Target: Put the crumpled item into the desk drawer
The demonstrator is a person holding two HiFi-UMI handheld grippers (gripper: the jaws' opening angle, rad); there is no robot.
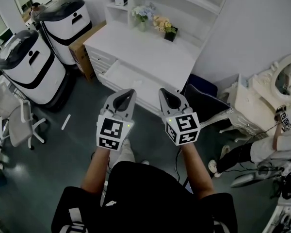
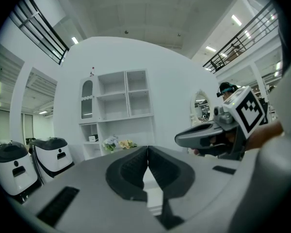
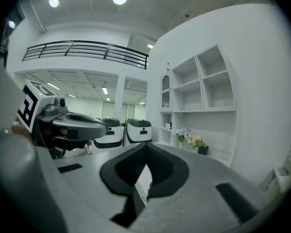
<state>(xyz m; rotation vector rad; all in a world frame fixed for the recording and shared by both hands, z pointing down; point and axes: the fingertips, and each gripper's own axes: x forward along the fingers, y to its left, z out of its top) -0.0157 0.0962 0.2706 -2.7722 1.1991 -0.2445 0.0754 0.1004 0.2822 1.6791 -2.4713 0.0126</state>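
- Crumpled item: not made out in any view. Neither pair of tongs carries it. A pale fleck in the drawer is too small to name.
- Drawer (image 1: pixel 120 76): pulled out of the table front, just ahead of and below both tong tips, with its mouth upward, so a thing could be dropped in from above.
- Left tongs (image 1: pixel 129 92): pressed together, nothing between the pads.
- Right tongs (image 1: pixel 164 92): also closed tip to tip, empty. The two are held side by side, near level, pointing at the drawer.
- Judgement: an open drawer with empty tongs fits either an item yet to be fetched or one already inside with the drawer left to push in. The pictures don't settle which.
- Table (image 1: pixel 150 52): white, beyond the tips. Flowers (image 1: pixel 144 13) sit at its back, away from the drawer.
- White machines (image 1: pixel 29 67): well left of the left tongs.
- Dark chair (image 1: pixel 203 103): just right of the right tongs.
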